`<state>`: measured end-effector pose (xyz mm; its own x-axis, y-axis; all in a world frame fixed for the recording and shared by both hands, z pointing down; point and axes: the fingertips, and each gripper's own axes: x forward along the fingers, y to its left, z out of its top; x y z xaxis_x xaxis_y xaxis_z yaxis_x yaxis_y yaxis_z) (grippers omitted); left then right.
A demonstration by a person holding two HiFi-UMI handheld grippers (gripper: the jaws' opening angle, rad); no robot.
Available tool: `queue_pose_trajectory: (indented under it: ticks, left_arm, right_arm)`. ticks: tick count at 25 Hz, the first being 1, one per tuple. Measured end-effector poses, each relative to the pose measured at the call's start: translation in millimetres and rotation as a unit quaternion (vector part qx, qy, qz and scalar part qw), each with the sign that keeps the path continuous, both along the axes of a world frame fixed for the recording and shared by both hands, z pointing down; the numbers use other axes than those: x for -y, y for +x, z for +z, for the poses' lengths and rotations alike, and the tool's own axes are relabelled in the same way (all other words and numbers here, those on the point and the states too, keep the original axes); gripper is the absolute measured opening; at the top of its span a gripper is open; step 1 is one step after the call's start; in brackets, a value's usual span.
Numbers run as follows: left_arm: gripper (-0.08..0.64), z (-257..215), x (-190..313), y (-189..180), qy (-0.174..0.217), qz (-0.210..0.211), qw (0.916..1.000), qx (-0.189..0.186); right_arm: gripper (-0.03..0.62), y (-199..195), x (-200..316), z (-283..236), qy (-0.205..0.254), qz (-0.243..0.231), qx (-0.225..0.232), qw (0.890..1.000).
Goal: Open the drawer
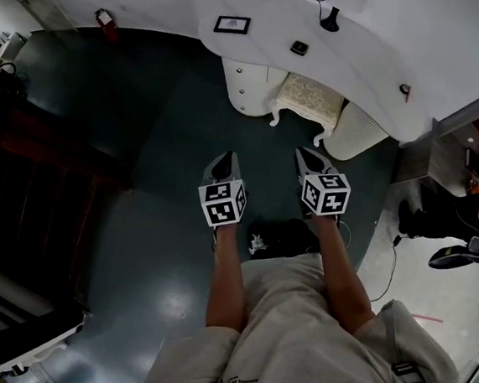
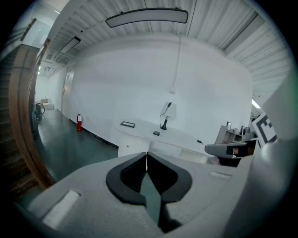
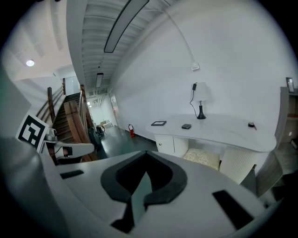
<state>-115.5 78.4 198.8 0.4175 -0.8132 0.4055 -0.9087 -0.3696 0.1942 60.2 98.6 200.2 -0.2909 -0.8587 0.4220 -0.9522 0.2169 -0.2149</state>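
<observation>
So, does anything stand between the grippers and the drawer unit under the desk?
Nothing visible does. Only bare dark floor lies between the left gripper, the right gripper and the white drawer unit. The cushioned stool stands beside the unit, off the path.

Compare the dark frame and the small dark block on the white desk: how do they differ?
Size: the frame is clearly larger than the block. Shape: the frame is a wide rectangle with a pale centre, while the block is compact and squarish. Place: the block sits nearer the lamp, and the frame lies further from it. Shared: both have dark edges and rest on the desk, apart from each other.
</observation>
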Motion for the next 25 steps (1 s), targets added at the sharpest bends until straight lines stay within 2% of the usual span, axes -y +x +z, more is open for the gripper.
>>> queue_pose_trajectory:
  ticks: [8, 25]
  left_arm:
    - [0.011, 17.6, 31.9, 27.9, -0.011, 0.018, 0.9998, -0.002]
    - [0.011, 11.2, 158.6, 68.2, -0.014, 0.02, 0.9995, 0.018]
  right_arm:
    - [0.015, 24.1, 26.6, 15.3, -0.011, 0.013, -0.006, 1.0]
    - [0.015, 55.3, 170.8, 8.2, -0.007, 0.014, 0.031, 0.999]
